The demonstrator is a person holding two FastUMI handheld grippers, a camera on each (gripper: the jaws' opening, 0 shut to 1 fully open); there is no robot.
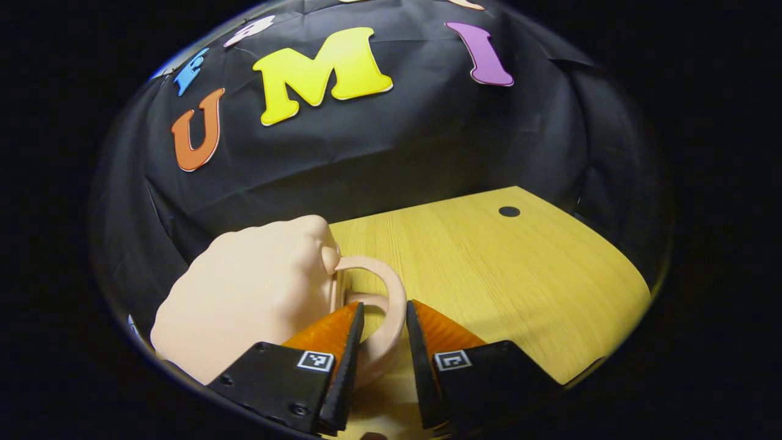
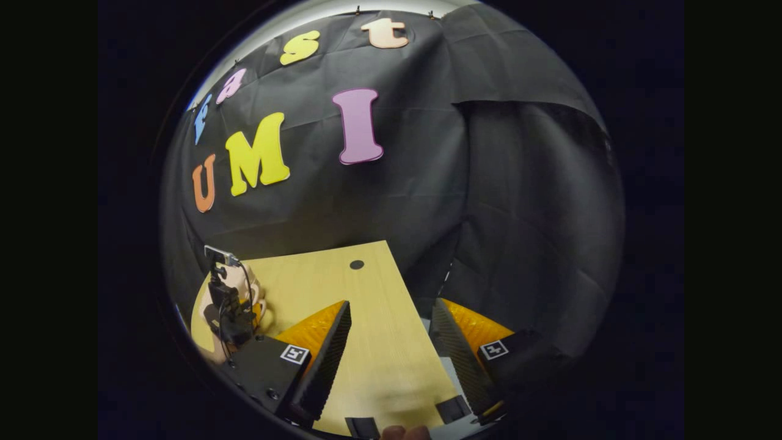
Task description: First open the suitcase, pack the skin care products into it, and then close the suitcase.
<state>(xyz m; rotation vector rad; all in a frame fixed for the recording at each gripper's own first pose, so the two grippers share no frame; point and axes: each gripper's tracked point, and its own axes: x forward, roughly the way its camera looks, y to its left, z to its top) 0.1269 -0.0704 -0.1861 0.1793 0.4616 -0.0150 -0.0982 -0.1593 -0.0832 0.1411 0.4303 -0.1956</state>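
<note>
The suitcase (image 1: 244, 293), a small peach rounded case, sat at the table's (image 1: 519, 269) left edge in the left gripper view. Its thin handle (image 1: 391, 305) arched between the left gripper's (image 1: 385, 333) fingers, which stood narrowly apart, not yet pinching it. It looked light, stiff and smooth; the handle seemed the surest hold. In the right gripper view, the right gripper (image 2: 391, 342) hung wide open, holding nothing, over bare table.

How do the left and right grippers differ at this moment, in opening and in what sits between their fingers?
The left gripper is only narrowly open, with the pink suitcase's handle between its fingers; the right gripper is spread wider with just bare wooden table between its fingers. The left gripper sits beside the suitcase; the right hangs near the table's edge. Both point toward the booth wall.
</note>
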